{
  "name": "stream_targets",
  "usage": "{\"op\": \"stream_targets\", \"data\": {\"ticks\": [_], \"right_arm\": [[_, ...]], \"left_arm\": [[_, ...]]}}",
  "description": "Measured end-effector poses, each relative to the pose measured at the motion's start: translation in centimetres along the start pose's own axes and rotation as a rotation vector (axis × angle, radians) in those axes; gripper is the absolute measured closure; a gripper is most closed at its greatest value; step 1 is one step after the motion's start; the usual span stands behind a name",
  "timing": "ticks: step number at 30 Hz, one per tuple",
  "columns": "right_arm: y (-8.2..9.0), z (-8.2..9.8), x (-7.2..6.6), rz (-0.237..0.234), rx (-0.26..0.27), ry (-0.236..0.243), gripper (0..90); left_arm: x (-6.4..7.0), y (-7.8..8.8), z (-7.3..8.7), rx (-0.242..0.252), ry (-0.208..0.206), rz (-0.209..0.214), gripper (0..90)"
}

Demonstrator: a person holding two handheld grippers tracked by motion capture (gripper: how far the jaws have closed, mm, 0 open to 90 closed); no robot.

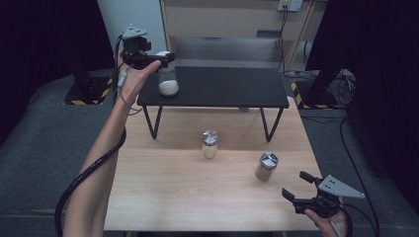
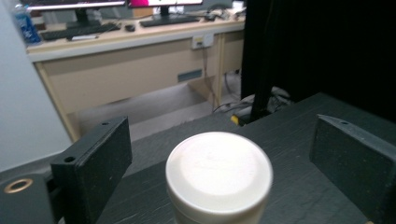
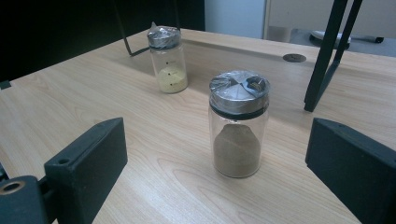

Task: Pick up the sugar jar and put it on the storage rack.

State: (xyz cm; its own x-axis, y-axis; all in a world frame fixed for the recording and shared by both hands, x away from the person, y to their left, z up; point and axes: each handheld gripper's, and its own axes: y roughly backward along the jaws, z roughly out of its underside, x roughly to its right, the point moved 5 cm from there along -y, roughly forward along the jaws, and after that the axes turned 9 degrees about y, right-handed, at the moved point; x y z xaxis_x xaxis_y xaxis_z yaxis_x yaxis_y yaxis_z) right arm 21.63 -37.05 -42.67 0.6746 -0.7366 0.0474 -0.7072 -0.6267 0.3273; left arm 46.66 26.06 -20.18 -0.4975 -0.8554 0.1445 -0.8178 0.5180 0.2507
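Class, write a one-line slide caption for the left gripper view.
Open left gripper straddling a white-lidded jar on the black shelf, jaws clear of the lid.

No legible text, label, brand name, number or sign appears in any view. The water bottle point(image 2: 25, 24) at the upper left of the left gripper view carries a blue label, too blurred to read. The yellow-and-black hazard stripes point(image 1: 101, 94) on the floor bases at the upper left of the high view bear no lettering.

High view overhead facing forward, tongs cameras close, low
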Motion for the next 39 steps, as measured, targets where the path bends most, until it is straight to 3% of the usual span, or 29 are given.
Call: {"op": "stream_targets", "data": {"ticks": [5,8,22,32,39], "right_arm": [[0.0,0.0,0.0,0.002,0.0,0.002,6.1],[0.0,0.0,-0.1,0.003,0.0,0.003,6.1],[-0.1,-0.1,-0.1,0.003,-0.002,0.006,6.1],[-0.1,-0.1,-0.2,0.006,-0.005,0.01,6.1],[-0.1,-0.1,-0.2,0.007,-0.005,0.011,6.1]], "left_arm": [[0.3,1.3,-0.1,0.011,-0.019,0.036,4.7],[0.5,2.1,0.3,0.037,0.01,0.085,4.7],[3.3,5.4,1.7,0.045,-0.095,0.209,4.2],[4.2,7.5,3.0,0.04,-0.105,0.345,3.5],[4.8,8.4,4.1,0.035,-0.119,0.39,2.2]]}}
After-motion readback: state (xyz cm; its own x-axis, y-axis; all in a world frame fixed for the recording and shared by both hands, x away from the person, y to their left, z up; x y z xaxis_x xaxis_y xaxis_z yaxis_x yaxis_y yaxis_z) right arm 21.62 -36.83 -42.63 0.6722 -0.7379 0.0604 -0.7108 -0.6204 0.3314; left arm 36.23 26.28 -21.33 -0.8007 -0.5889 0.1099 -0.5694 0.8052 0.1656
